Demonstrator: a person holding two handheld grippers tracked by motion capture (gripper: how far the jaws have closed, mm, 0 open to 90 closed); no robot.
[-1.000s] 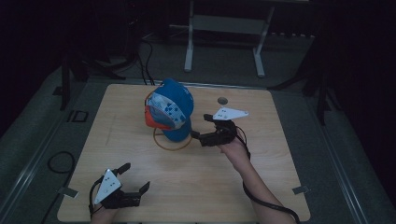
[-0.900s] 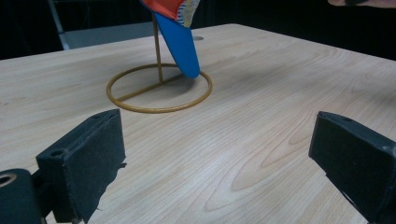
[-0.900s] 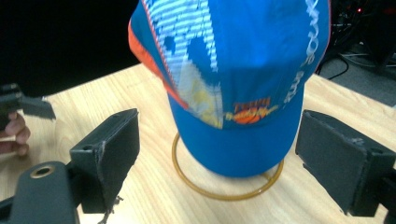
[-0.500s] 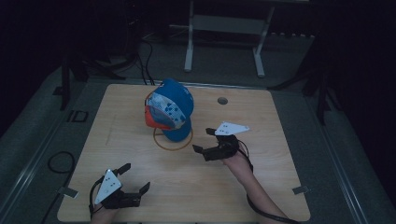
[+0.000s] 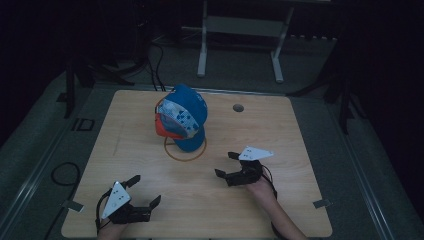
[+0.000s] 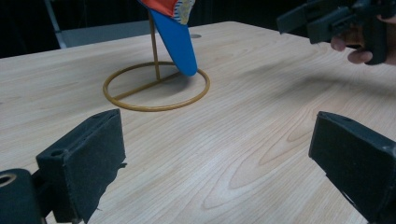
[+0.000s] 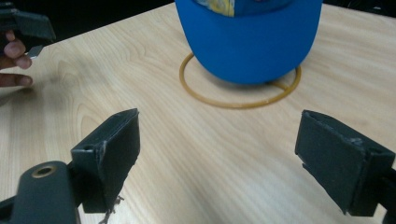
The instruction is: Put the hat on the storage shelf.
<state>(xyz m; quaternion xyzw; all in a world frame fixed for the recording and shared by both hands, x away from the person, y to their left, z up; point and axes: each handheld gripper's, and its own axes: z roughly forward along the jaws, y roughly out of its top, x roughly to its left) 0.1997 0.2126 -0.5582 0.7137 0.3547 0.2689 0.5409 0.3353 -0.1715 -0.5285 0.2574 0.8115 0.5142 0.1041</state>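
Note:
A blue cap [image 5: 182, 115] with an orange and patterned panel hangs on a thin brass stand whose ring base [image 5: 185, 150] rests on the wooden table [image 5: 280, 130]. The cap's brim [image 7: 248, 42] points down toward the ring base [image 7: 240, 100]; in the left gripper view the brim [image 6: 173, 37] hangs over the ring [image 6: 156, 88]. My right gripper [image 5: 226, 164] stands open to the right of the stand, apart from it. Near the front left edge my left gripper [image 5: 145, 191] is open and holds nothing.
A round cable hole [image 5: 238, 107] sits at the table's back right. A white-legged frame [image 5: 240, 30] stands on the floor behind the table. Cables [image 5: 65, 172] lie on the floor to the left.
My right gripper has drawn back from the cap toward the table's front, ending apart from the stand. The left gripper and the cap have stayed put.

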